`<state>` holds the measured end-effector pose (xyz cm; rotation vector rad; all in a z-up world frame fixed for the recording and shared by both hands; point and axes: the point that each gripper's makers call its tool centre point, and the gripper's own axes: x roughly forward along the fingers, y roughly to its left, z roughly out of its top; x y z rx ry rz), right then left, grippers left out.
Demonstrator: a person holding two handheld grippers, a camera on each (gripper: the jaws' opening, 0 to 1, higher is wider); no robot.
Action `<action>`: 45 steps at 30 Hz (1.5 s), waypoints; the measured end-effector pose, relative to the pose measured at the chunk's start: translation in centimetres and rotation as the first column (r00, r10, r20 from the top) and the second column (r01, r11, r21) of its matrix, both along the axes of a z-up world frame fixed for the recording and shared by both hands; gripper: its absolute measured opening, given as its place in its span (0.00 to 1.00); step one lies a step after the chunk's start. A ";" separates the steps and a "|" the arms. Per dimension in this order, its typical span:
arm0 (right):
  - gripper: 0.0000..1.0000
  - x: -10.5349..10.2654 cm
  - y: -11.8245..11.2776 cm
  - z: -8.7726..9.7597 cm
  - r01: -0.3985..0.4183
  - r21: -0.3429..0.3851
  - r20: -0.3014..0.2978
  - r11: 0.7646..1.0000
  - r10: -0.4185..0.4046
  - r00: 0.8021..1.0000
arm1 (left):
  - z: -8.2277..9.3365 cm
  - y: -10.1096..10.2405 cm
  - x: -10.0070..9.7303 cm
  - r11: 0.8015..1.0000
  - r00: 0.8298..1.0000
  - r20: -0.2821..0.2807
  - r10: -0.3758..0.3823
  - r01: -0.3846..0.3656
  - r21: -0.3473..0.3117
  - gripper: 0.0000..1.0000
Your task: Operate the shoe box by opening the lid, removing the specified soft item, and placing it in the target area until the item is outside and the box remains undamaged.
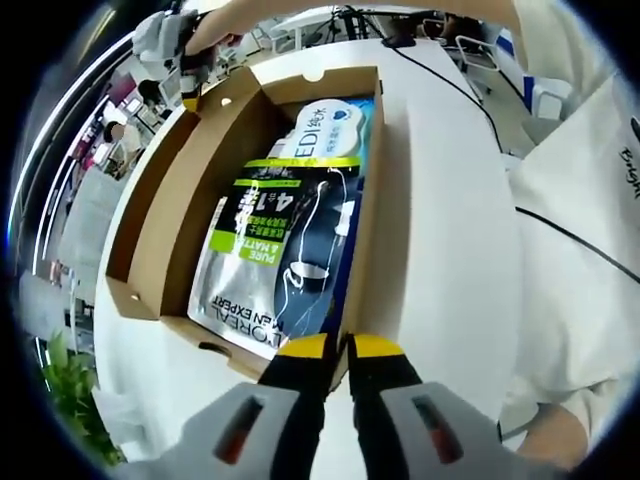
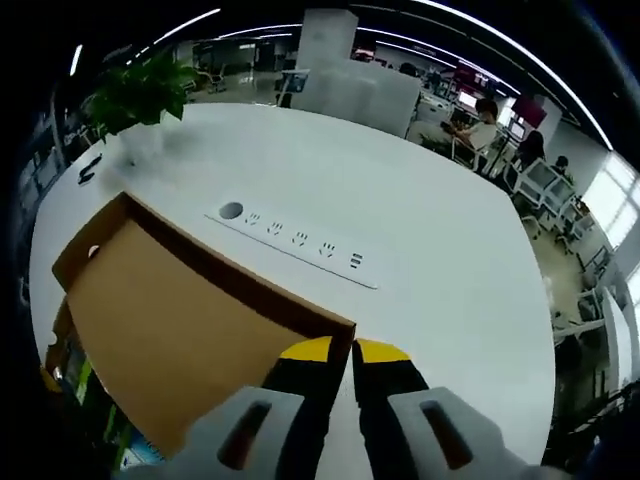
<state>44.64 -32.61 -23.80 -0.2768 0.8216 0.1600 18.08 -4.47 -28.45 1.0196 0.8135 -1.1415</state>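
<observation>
The brown cardboard shoe box lies open on a white table. Inside lies a soft silver, green and black pouch on top of a white and blue pack. My left gripper is shut on the box's near side wall, its yellow tips pinching the cardboard rim. The lid stands tilted open along the box's left side. The right gripper, held by a hand, grips the lid's far corner. In the right gripper view my right gripper is shut on the lid at its corner.
The white table has a strip of power sockets set into it beyond the lid. A potted plant stands at its far left edge. A person in white clothing stands to the right. Office desks and seated people fill the background.
</observation>
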 end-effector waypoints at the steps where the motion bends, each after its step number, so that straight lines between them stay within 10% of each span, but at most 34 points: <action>1: 0.11 0.0 0.1 0.2 0.002 0.011 0.003 1.000 -0.002 1.000 | 0.0 0.0 0.0 1.000 1.000 0.001 0.001 -0.001 0.003 0.07; 11: 0.17 -0.3 0.3 1.7 -0.030 0.052 0.062 0.998 0.026 0.998 | 0.0 0.0 0.0 1.000 1.000 0.004 0.001 -0.001 0.004 0.07; 16: 0.19 -0.2 2.6 3.5 -0.044 0.348 0.118 0.936 0.003 0.993 | 0.0 0.1 -0.1 1.000 1.000 0.007 -0.001 0.001 0.003 0.06; 20: 0.23 -0.7 3.1 5.1 -0.082 0.451 0.166 0.889 0.007 0.986 | 0.0 0.1 -0.1 1.000 1.000 0.004 0.004 -0.004 0.000 0.07; 25: 0.27 -1.2 2.2 6.4 -0.110 0.465 0.192 0.879 0.021 0.981 | -0.1 0.1 -0.1 1.000 1.000 0.004 0.006 -0.006 -0.005 0.07; 31: 0.35 -1.6 1.6 7.6 -0.176 0.347 0.288 0.921 0.075 0.955 | -0.1 0.2 -0.1 1.000 1.000 0.002 0.004 -0.004 0.002 0.06; 38: 0.51 -2.1 3.2 9.6 -0.282 0.334 0.418 0.899 0.126 0.900 | -0.1 0.2 -0.2 1.000 1.000 0.007 0.005 -0.005 -0.007 0.07; 45: 0.52 -3.4 3.5 9.8 -0.314 0.312 0.430 0.897 0.161 0.888 | -0.1 0.1 -0.2 1.000 1.000 0.013 -0.007 0.007 -0.005 0.07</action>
